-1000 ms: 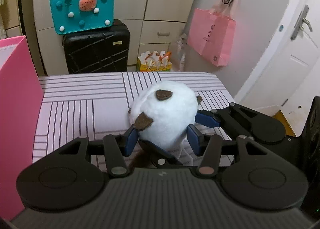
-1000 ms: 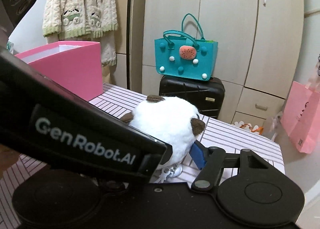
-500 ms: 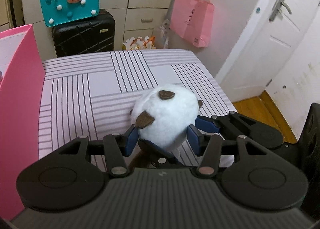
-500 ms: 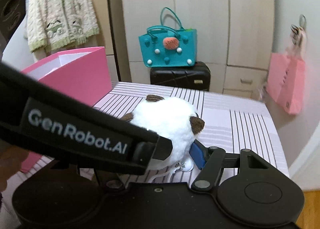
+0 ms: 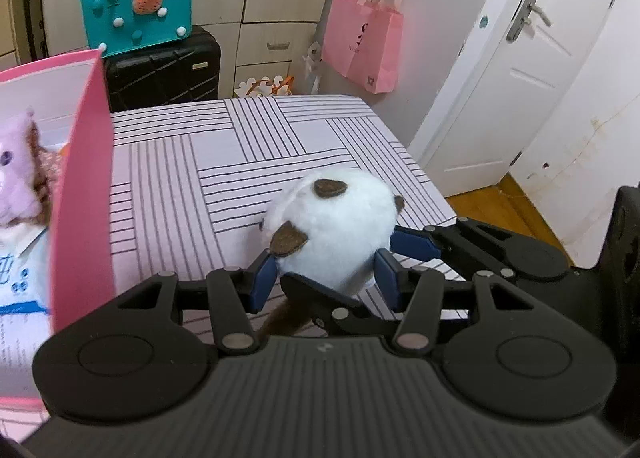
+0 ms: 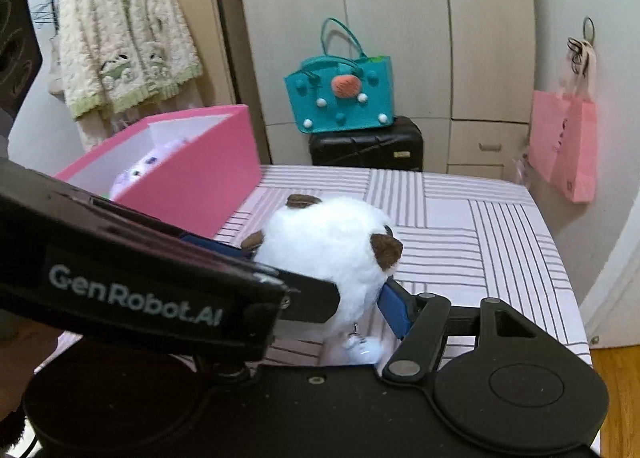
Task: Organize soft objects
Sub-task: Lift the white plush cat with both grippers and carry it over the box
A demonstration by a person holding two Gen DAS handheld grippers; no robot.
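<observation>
1. Left tool [image 5: 326,278]: jaws partly closed, blue pads pressing both flanks of the white plush toy [image 5: 332,226]. The toy is held, lifted clear of the striped worktop [image 5: 240,162].
2. Right tool [image 6: 320,294]: comes in from the other side and grips the same toy. One blue pad [image 6: 394,312] sits against the fur; the opposite finger is hidden behind the left tool's body.
3. Handling, judged: light, very soft, compressible. The fur dents at the pads; it will not break, but can squirm out of a loose pinch.
4. Best hold: across the round body at its widest, clear of the brown ears and the dangling clip below.
5. Pink box [image 5: 86,194] stands just left of the left tool, open, with a pink plush [image 5: 16,178] inside; likely the drop spot.
</observation>
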